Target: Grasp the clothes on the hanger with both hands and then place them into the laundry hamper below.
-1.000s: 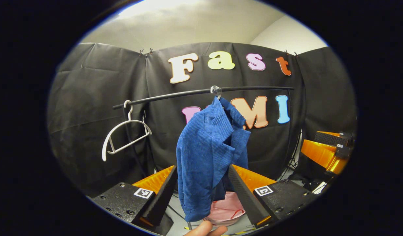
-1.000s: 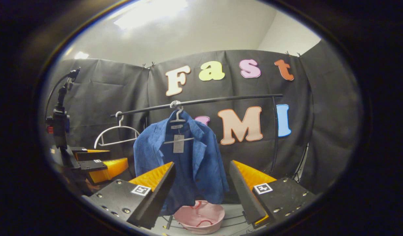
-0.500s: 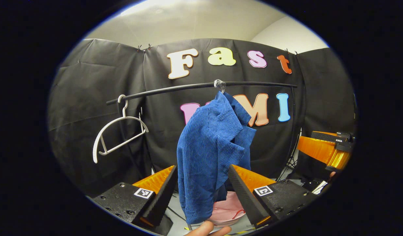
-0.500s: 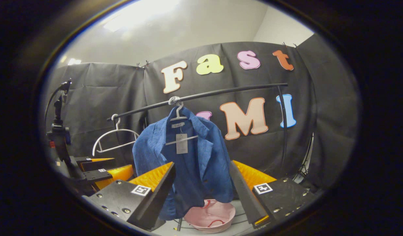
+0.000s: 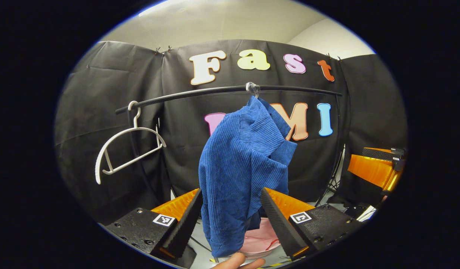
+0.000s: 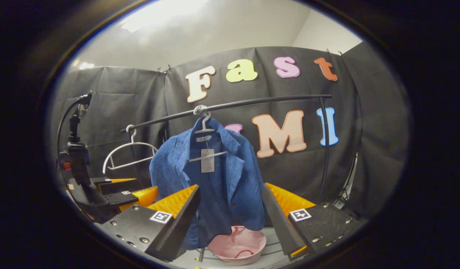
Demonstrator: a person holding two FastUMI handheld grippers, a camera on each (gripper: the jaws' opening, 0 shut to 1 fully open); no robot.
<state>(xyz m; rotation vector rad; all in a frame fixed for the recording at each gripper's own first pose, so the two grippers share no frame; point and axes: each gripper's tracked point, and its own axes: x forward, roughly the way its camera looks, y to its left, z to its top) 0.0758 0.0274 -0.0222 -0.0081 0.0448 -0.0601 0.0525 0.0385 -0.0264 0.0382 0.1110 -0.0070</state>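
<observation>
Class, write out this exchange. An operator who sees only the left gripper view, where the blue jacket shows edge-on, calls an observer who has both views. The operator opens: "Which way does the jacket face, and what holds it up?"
Observer: The right gripper view has the blue jacket front-on. It hangs open on a white hanger, with a paper tag below the collar.
Operator: The jacket hides part of the hamper from me. Where does it sit?
Observer: The pink hamper sits under the hem, mouth up, with red handles inside.
Operator: Is the right gripper ready?
Observer: The right gripper is open and aimed at the jacket's front.
</observation>
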